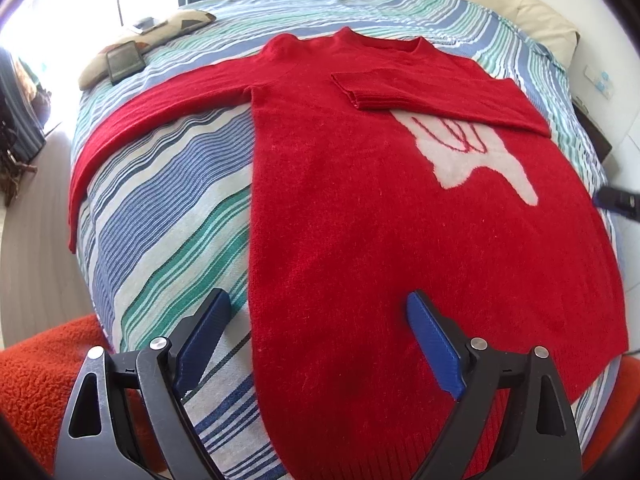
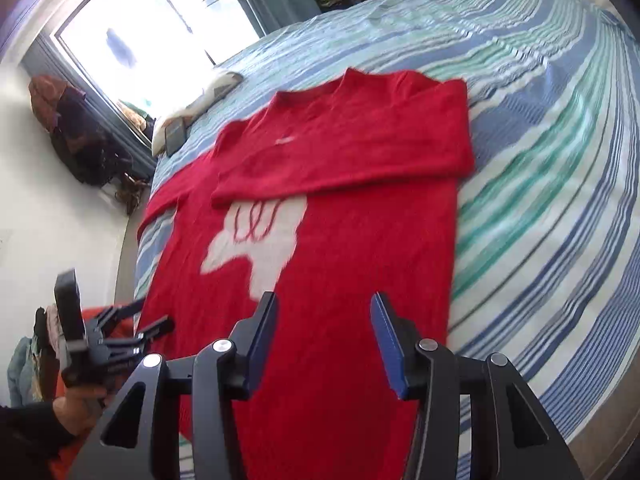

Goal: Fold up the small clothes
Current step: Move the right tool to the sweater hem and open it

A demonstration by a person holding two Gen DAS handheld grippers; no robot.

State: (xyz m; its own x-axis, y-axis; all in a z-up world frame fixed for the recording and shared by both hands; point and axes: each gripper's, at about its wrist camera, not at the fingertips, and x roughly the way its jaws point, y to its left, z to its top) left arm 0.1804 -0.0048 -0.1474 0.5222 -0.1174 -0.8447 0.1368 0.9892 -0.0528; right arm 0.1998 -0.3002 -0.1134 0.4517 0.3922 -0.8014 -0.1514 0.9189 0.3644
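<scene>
A red sweater (image 1: 360,208) with a white figure on its chest (image 1: 472,160) lies flat on the striped bed; it also shows in the right wrist view (image 2: 340,264). Its right sleeve (image 1: 432,92) is folded across the chest. Its left sleeve (image 1: 132,120) lies stretched out toward the bed's left edge. My left gripper (image 1: 320,312) is open and empty above the sweater's lower left edge. My right gripper (image 2: 324,316) is open and empty above the sweater's lower right part. The left gripper also shows at the left of the right wrist view (image 2: 156,326).
The striped bedspread (image 1: 168,208) covers the bed. A pillow (image 1: 160,36) with a dark tablet (image 1: 124,60) lies at the far left corner. An orange fleece (image 1: 40,384) sits at the near left. Bags (image 2: 80,140) stand on the floor by the window.
</scene>
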